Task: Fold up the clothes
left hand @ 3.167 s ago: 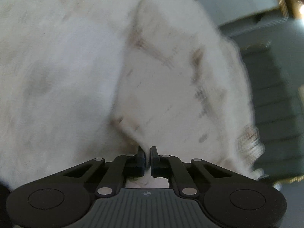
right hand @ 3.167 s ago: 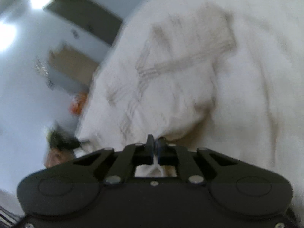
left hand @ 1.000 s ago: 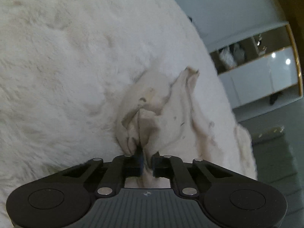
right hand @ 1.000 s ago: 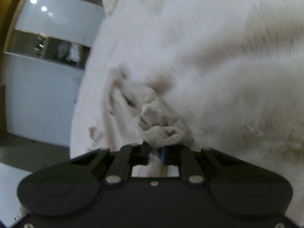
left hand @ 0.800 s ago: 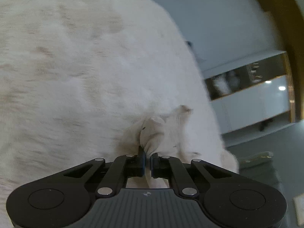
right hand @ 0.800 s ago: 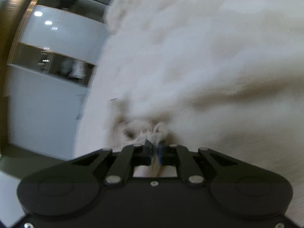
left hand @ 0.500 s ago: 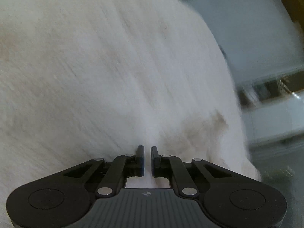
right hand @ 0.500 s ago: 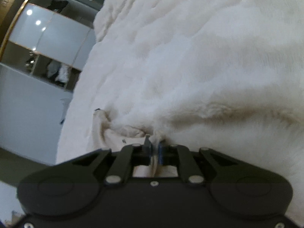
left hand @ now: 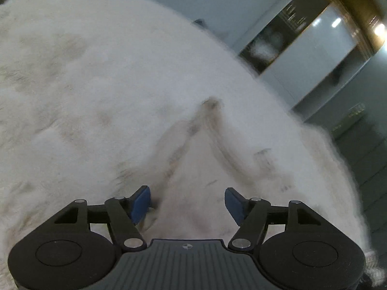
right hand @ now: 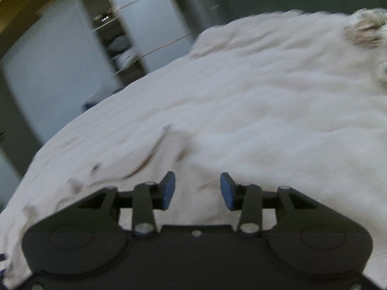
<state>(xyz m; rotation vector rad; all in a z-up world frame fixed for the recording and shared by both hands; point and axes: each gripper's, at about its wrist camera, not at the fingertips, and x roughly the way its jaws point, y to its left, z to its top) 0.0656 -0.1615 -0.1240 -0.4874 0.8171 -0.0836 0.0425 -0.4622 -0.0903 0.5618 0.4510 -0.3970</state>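
A cream-white garment with faint dark marks lies spread on a white fluffy blanket. Its pointed edge reaches away from my left gripper, which is open and empty just above the cloth. In the right wrist view the same garment lies flat on the blanket. My right gripper is open and empty, low over the garment's near edge. Both views are motion blurred.
The blanket covers a bed whose edge drops off to the right in the left wrist view. Grey-white cabinets with glass shelves stand beyond it, and show in the right wrist view. A brownish fluffy item lies at the far right.
Both grippers were shut on bunched garment cloth. They lowered it onto the blanket, then opened and let it go. The garment now lies spread flat.
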